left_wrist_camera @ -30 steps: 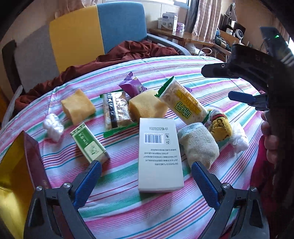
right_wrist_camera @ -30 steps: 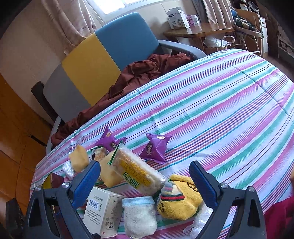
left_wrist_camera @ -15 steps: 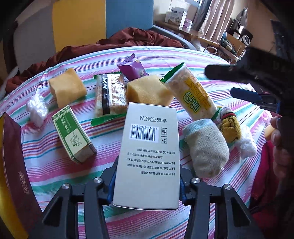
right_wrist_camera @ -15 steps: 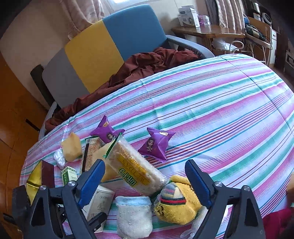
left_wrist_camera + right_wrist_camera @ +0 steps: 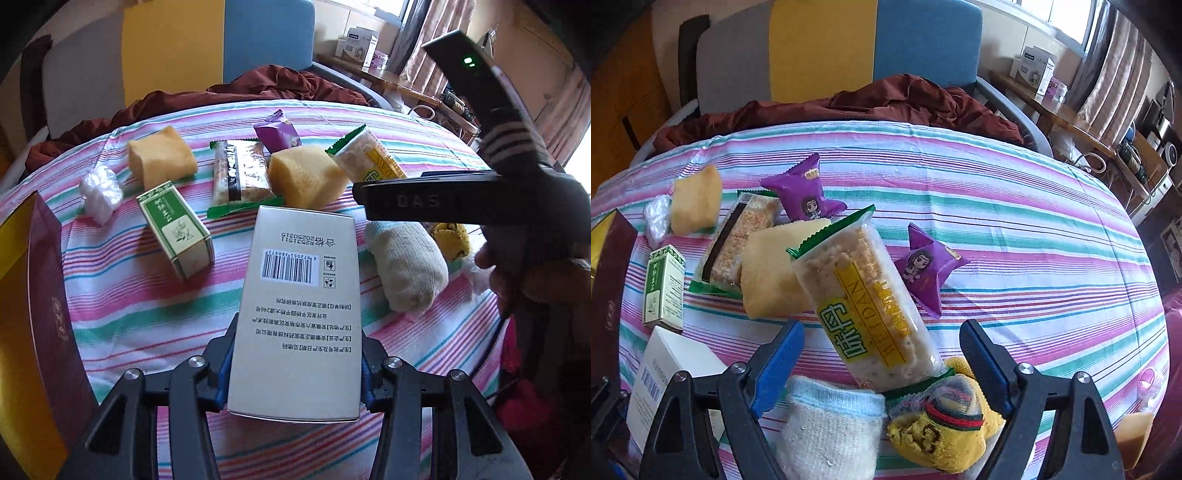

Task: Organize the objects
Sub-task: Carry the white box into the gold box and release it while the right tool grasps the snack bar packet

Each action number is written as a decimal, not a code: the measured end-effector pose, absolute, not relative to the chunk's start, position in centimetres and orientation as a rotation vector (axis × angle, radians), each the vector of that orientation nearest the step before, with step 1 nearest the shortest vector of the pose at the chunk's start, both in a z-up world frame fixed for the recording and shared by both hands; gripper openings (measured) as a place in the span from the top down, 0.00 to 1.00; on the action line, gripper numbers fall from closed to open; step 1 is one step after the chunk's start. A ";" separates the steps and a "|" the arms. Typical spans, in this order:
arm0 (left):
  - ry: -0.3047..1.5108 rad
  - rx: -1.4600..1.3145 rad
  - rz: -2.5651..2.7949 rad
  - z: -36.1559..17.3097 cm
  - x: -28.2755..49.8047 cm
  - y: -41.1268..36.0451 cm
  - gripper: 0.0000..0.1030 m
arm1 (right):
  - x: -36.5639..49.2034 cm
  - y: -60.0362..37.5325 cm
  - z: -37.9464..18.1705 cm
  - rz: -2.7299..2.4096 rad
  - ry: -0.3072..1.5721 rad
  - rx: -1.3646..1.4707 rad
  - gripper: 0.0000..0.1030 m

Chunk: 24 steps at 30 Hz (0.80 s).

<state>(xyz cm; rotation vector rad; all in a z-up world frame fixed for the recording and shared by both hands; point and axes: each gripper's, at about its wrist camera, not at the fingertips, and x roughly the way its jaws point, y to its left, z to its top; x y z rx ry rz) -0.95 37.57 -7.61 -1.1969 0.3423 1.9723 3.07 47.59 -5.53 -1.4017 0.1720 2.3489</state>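
My left gripper (image 5: pixel 295 373) is shut on a white barcode box (image 5: pixel 299 314), which also shows in the right wrist view (image 5: pixel 665 373). My right gripper (image 5: pixel 882 354) is open, its fingers on either side of a clear rice-cracker packet (image 5: pixel 868 299) with a yellow label. A white sock (image 5: pixel 831 424) and a yellow sock (image 5: pixel 942 432) lie just below it. The right gripper's body shows in the left wrist view (image 5: pixel 461 199), above the white sock (image 5: pixel 406 266).
On the striped tablecloth (image 5: pixel 1034 236) lie a green box (image 5: pixel 177 229), two yellow sponges (image 5: pixel 162 155) (image 5: pixel 306 173), a cereal bar (image 5: pixel 240 170), two purple snack packets (image 5: pixel 809 192) (image 5: pixel 927 266) and a plastic wad (image 5: pixel 99 192). A maroon-and-gold box (image 5: pixel 33 314) stands at left. A chair stands behind.
My left gripper closed on the white box and holds it slightly raised and closer. My right gripper moved down and forward over the rice-cracker packet.
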 end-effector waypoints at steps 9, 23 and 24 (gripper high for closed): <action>0.297 -1.136 2.002 -4.5 1.0 34.9 0.50 | 3.0 47.6 -5.4 2.387 0.184 -1.379 0.52; 0.155 -1.184 2.307 -1.3 -2.7 17.2 0.50 | 5.1 49.3 -2.6 2.435 0.408 -1.202 0.53; 0.158 -1.208 2.345 -1.7 -3.1 15.0 0.50 | 5.1 49.2 -2.6 2.440 0.403 -1.200 0.53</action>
